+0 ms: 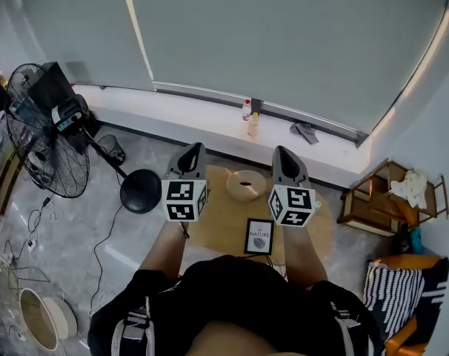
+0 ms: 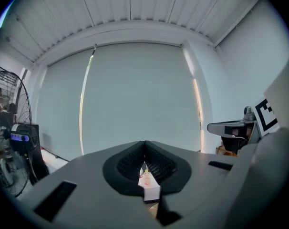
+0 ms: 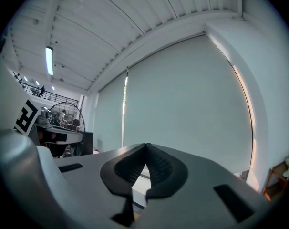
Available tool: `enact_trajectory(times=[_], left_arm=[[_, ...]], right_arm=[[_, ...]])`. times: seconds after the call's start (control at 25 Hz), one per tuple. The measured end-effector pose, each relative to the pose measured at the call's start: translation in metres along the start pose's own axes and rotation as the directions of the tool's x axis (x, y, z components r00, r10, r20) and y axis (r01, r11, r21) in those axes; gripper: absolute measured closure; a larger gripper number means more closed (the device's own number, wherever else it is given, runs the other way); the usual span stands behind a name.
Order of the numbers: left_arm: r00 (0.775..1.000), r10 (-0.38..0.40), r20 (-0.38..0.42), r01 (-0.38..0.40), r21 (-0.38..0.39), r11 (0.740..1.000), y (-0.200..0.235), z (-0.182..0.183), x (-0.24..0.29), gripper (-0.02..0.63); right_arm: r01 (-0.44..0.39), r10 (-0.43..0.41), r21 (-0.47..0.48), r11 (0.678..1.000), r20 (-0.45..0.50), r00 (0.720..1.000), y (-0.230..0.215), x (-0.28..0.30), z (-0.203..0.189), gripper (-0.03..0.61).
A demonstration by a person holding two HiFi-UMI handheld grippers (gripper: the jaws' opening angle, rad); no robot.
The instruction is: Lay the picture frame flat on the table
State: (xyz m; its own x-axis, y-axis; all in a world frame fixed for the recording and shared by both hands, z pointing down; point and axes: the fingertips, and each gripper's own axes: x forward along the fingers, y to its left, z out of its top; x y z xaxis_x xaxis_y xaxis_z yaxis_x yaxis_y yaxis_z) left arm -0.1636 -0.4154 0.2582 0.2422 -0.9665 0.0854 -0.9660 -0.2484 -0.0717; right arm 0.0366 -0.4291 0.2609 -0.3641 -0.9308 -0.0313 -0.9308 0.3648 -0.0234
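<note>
Head view, left to right.

- Far left: a standing fan (image 1: 41, 133) with a wire cage. Its round black base (image 1: 141, 190) is on the grey floor.
- Left gripper (image 1: 193, 150): held over the left edge of the table and aimed at the window wall. In its own view the ribbed pads meet at the tips. Jaws closed, nothing between them.
- Round wooden table (image 1: 215, 230): below and between the two grippers. A beige round bowl (image 1: 246, 185) stands at its far side.
- Picture frame (image 1: 259, 236): black border, white print inside. It sits on the near part of the table, closer to the person than the bowl and apart from it. Its face shows full to the overhead camera, so it reads as lying flat, face up. A slight prop cannot be ruled out. Neither gripper touches it.
- Right gripper (image 1: 283, 152): level with the left one, over the right half of the table. Its own view shows the pads pressed together. Closed and empty.
- Window ledge beyond the table: two small bottles (image 1: 250, 118) side by side, with a grey rag (image 1: 305, 132) to their right.
- Above the ledge: a grey roller blind (image 1: 284, 43), which fills both gripper views.
- Far right: a low wooden rack (image 1: 373, 212) with a white cloth (image 1: 411, 186) on top. A striped cushion (image 1: 394, 294) lies nearer the camera.
</note>
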Motion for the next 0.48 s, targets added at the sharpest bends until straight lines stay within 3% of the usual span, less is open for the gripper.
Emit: enact_trajectory(times=[0.48], left_arm=[[0.998, -0.042, -0.036, 0.042, 0.003, 0.999, -0.005, -0.002, -0.021, 0.592]], right_arm=[[0.006, -0.005, 0.021, 1.000, -0.032, 0.999, 0.019, -0.012, -0.001, 0.566]])
